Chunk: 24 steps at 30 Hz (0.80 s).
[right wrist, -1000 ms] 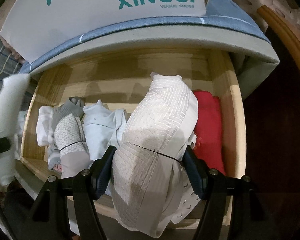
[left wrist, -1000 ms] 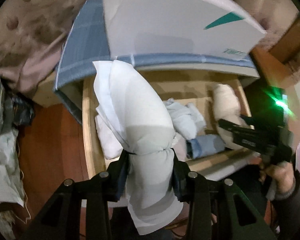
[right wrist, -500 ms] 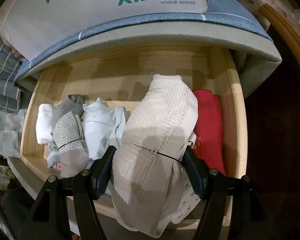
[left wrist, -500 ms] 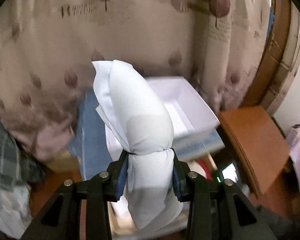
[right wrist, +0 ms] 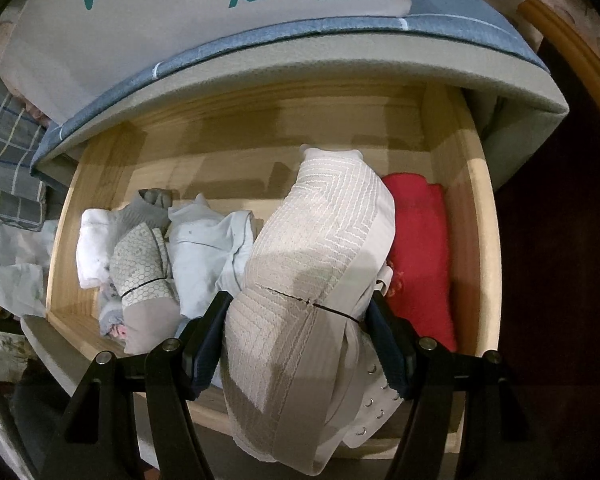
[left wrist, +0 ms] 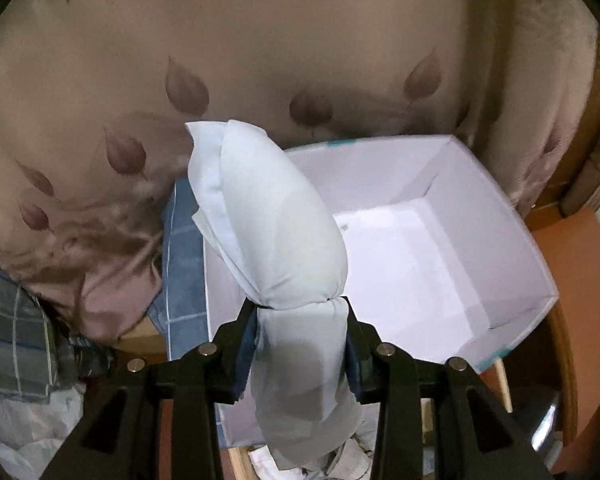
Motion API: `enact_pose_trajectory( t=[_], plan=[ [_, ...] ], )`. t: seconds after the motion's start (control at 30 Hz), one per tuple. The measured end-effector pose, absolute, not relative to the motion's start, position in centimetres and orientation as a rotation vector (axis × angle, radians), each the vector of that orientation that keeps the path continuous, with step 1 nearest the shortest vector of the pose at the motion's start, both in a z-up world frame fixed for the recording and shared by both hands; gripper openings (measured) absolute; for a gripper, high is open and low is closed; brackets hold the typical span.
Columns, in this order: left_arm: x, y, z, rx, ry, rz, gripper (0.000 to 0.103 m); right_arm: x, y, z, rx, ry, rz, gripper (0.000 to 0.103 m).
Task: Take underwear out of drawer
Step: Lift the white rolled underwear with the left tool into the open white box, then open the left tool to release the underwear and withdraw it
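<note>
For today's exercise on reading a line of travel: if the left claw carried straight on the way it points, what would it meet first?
Probably the open white box: the left claw, shut on a pale cloth roll, points down towards its inside. Depth is unclear.

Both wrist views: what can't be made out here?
- Left wrist view: the white roll clamped in the left gripper hides the near left part of the white box; the drawer is almost wholly cut off at the bottom edge.
- Right wrist view: the beige textured roll held by the right gripper covers the drawer floor beneath it and part of the red garment.
- Neither view shows the other gripper.
</note>
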<state>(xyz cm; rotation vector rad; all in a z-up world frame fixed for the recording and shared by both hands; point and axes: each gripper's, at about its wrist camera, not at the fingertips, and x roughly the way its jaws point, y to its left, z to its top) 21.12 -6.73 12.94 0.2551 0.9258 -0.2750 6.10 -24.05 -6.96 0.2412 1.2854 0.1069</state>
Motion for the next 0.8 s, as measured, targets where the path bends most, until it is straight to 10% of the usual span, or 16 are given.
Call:
enact_pose_trajectory(
  t=[0.8],
  plan=[
    [21.6, -6.3, 9.6, 0.247, 1.042, -0.240, 0.052, 6.4, -23.9, -7.1, 0.249, 1.304, 0.116, 0.064]
  ],
)
